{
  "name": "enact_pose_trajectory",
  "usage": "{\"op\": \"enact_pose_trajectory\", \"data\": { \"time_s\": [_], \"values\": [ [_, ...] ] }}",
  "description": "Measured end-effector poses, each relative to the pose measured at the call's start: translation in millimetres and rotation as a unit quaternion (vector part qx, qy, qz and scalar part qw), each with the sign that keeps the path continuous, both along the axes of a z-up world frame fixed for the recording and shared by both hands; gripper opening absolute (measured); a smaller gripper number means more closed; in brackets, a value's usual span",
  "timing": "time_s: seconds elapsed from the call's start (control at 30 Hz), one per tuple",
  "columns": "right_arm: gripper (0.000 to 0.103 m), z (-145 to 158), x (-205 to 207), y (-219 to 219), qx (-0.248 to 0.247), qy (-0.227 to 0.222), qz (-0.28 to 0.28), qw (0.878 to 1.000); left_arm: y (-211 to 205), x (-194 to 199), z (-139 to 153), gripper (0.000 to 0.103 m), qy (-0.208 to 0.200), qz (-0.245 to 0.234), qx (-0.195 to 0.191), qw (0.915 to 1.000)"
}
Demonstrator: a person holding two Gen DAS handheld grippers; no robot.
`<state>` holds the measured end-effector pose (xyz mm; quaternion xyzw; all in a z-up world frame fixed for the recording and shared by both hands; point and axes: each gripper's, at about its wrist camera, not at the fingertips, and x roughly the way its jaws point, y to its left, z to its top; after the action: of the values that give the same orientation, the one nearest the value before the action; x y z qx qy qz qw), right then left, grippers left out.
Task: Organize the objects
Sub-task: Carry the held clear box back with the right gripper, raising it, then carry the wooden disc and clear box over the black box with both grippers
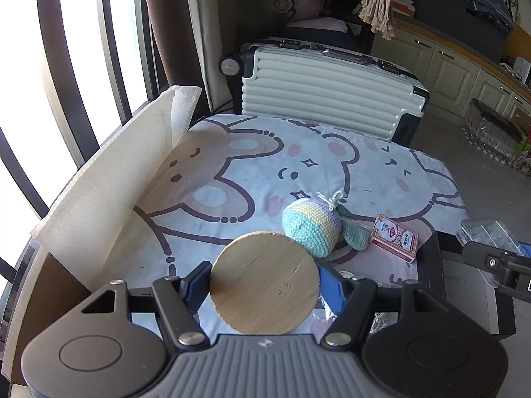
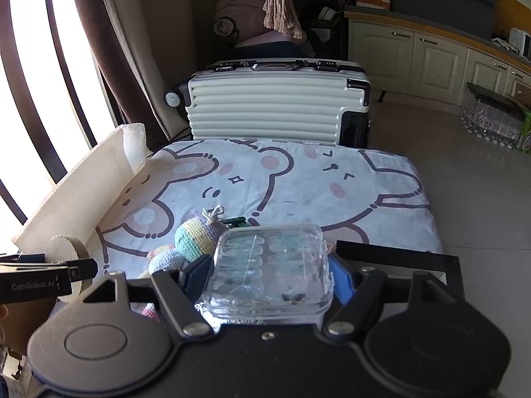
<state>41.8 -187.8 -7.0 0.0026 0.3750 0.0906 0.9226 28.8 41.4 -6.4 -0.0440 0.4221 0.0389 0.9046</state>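
Observation:
My left gripper (image 1: 265,282) is shut on a round wooden disc (image 1: 265,282), held above the near part of the cartoon-print cloth table (image 1: 232,172). My right gripper (image 2: 265,275) is shut on a clear plastic box (image 2: 270,272) with small items inside, above the table's near right side. A pastel crochet toy (image 1: 312,229) lies on the cloth just beyond the disc; it also shows in the right wrist view (image 2: 195,240). A red card box (image 1: 395,237) lies to the right of the toy. The left gripper with the disc (image 2: 64,248) shows at the left in the right wrist view.
A black tray rim (image 2: 398,257) sits at the table's near right edge. A white foam sheet (image 1: 109,179) stands along the left side. A white ribbed suitcase (image 1: 328,99) stands behind the table. Cabinets (image 2: 431,63) and bottled water packs (image 2: 491,122) are at the right.

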Motion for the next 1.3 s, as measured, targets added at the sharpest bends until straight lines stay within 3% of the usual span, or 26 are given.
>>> {"op": "enact_pose_trajectory", "data": {
  "time_s": [0.57, 1.3],
  "values": [
    [0.075, 7, 6, 20, -0.008, -0.004, 0.017, 1.000, 19, -4, 0, 0.069, 0.003, 0.014, 0.008, 0.9999],
    [0.075, 6, 0, -44, -0.018, -0.002, -0.030, 0.999, -54, 16, 2, 0.069, 0.000, -0.047, 0.008, 0.9989]
  ]
}}
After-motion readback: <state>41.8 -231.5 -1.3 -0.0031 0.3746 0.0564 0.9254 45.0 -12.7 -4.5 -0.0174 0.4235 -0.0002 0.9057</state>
